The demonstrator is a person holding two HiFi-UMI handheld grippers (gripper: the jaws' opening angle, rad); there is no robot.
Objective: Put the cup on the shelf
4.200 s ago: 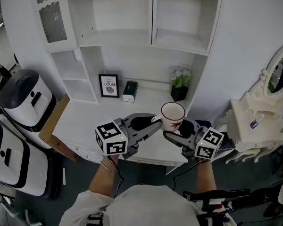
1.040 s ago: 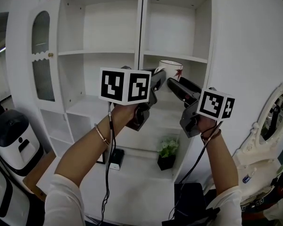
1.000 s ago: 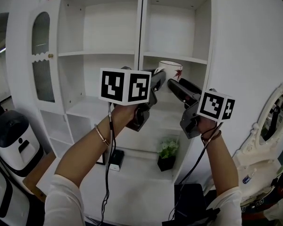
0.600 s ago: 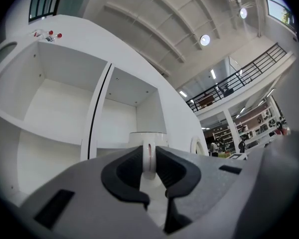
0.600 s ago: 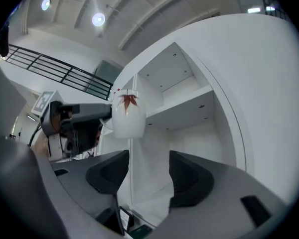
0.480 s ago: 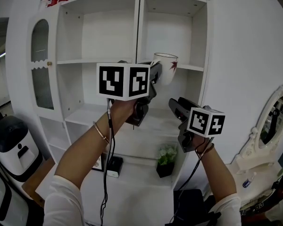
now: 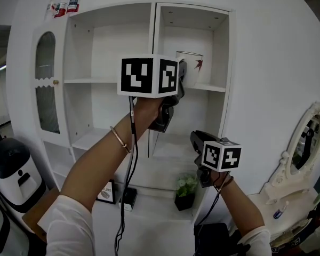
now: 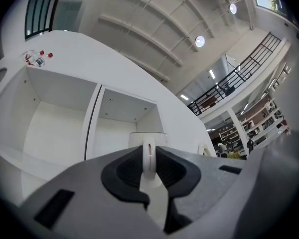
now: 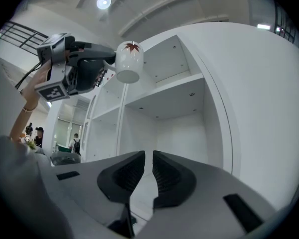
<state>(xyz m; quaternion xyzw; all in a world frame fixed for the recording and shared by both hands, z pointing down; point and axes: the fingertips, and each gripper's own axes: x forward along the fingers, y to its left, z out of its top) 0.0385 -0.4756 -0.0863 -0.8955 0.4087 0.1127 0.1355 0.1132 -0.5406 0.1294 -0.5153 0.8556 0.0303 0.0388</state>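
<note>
Now left gripper [image 7: 180, 76] clamps cup [image 7: 192, 67] by handle, near upper-right shelf [image 7: 212, 88]; right gripper [image 7: 195, 138] lower (empty), jaws just closing, narrow gap left.

The cup [image 7: 193, 71] looks glossy glazed ceramic; the shelf [image 7: 96, 81] is smooth matt white, possibly painted wood.

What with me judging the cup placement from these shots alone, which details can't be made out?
- Head view: the left claw and its marker cube cover the cup's left side; whether its base touches the shelf is unclear.
- Left gripper view: the claw's body hides the cup below its rim.
- Head view: the bottles atop the cabinet are too small to read.
- Right gripper view: the distant people are too small to describe.
</note>
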